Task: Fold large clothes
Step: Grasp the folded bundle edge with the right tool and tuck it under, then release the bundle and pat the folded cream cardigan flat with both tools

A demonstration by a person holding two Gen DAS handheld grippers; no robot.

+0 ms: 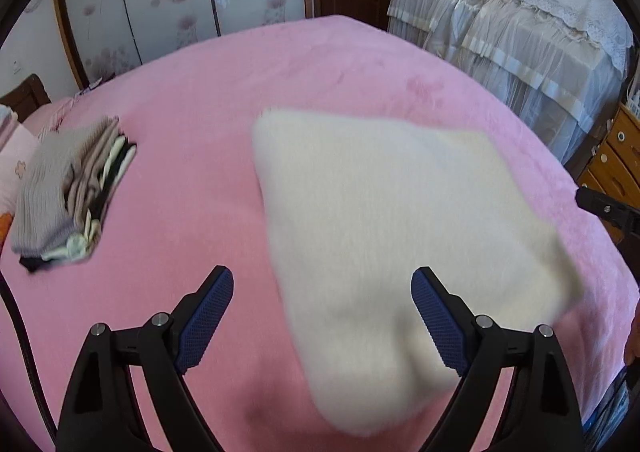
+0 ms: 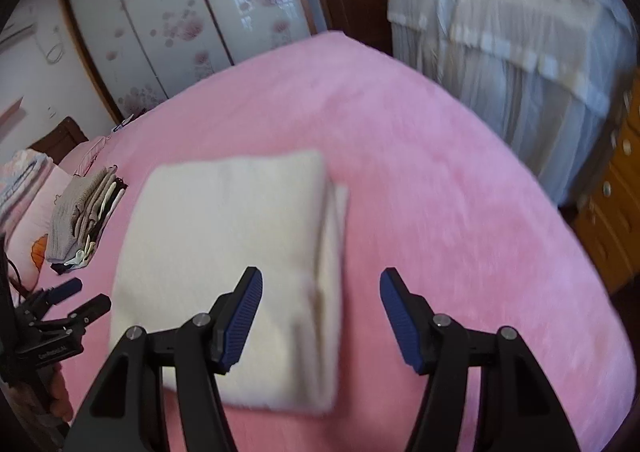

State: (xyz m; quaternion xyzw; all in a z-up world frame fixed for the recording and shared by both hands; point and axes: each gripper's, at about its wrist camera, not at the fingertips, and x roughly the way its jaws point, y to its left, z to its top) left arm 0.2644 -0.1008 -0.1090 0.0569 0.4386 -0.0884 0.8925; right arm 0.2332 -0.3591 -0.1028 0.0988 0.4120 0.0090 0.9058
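Both our claws, left claw (image 1: 322, 308) and right claw (image 2: 321, 310), gape empty above the folded cream sweater (image 2: 232, 272) on the bed (image 2: 440, 180); a careless brush could undo it.

Fuzzy cream garment (image 2: 224, 252), plush pink blanket (image 2: 440, 192), glossy wardrobe doors (image 2: 160, 32)
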